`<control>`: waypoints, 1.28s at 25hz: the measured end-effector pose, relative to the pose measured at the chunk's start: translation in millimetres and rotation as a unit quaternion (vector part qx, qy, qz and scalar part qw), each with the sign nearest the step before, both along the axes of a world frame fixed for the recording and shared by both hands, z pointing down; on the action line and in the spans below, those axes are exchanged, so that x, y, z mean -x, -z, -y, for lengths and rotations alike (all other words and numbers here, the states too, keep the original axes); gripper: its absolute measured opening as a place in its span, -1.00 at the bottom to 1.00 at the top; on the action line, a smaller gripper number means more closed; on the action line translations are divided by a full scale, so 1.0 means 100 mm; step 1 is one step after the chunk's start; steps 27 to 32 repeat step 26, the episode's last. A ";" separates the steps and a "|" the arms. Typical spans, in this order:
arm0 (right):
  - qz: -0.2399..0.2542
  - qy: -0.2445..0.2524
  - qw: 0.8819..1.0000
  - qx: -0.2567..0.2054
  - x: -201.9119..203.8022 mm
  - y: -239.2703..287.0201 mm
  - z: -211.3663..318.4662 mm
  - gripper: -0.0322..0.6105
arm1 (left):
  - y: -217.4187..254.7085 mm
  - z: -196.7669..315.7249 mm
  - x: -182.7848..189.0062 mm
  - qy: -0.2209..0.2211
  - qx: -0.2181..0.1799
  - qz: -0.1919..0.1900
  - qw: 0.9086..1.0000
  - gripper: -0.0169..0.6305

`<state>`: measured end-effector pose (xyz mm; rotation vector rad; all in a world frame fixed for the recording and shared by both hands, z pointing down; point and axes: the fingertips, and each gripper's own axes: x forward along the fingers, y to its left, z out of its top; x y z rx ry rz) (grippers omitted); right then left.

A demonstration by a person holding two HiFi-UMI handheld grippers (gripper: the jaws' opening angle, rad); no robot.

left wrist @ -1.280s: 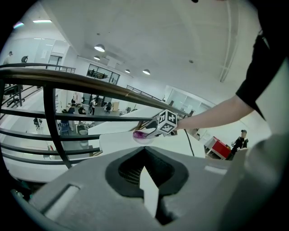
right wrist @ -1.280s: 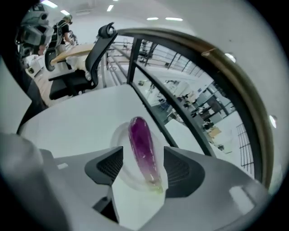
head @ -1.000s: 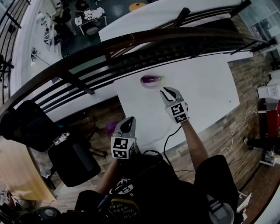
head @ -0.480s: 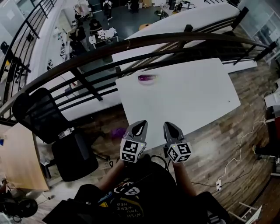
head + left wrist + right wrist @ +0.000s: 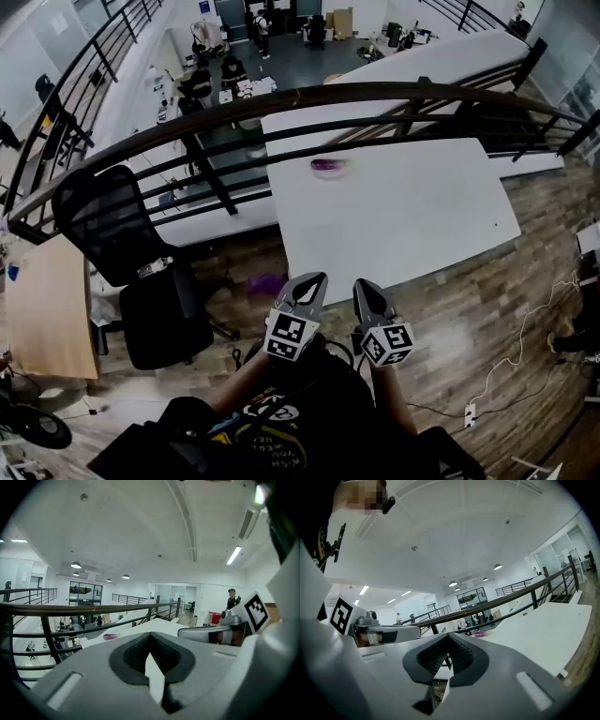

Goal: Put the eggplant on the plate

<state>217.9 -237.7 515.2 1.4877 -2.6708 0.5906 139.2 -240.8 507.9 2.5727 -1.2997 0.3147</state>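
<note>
The purple eggplant (image 5: 328, 166) lies at the far left end of the white table (image 5: 403, 216), on a pale plate (image 5: 339, 173) that barely stands out from the tabletop. Both grippers are held close to my body, off the table's near edge and far from the eggplant. My left gripper (image 5: 317, 279) is shut and holds nothing. Beside it, my right gripper (image 5: 362, 285) is also shut and empty. In the left gripper view the eggplant (image 5: 111, 636) shows small beyond the closed tips (image 5: 150, 634). In the right gripper view the eggplant (image 5: 481, 633) is just as distant.
A black railing (image 5: 281, 103) curves past the table's far side, over a drop to a lower floor. A black office chair (image 5: 141, 281) stands at left beside a wooden desk (image 5: 47, 309). A purple object (image 5: 265, 283) lies on the wooden floor. A person (image 5: 232, 599) stands far off.
Both grippers drew back from the table toward my body. The right gripper left the eggplant on the plate and shut. The left one swung in beside it.
</note>
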 end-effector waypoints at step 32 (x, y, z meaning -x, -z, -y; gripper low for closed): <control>-0.016 -0.010 1.000 0.015 0.35 0.10 -0.12 -0.89 | 0.24 -0.06 0.28 -0.028 0.001 -0.056 0.998 -0.93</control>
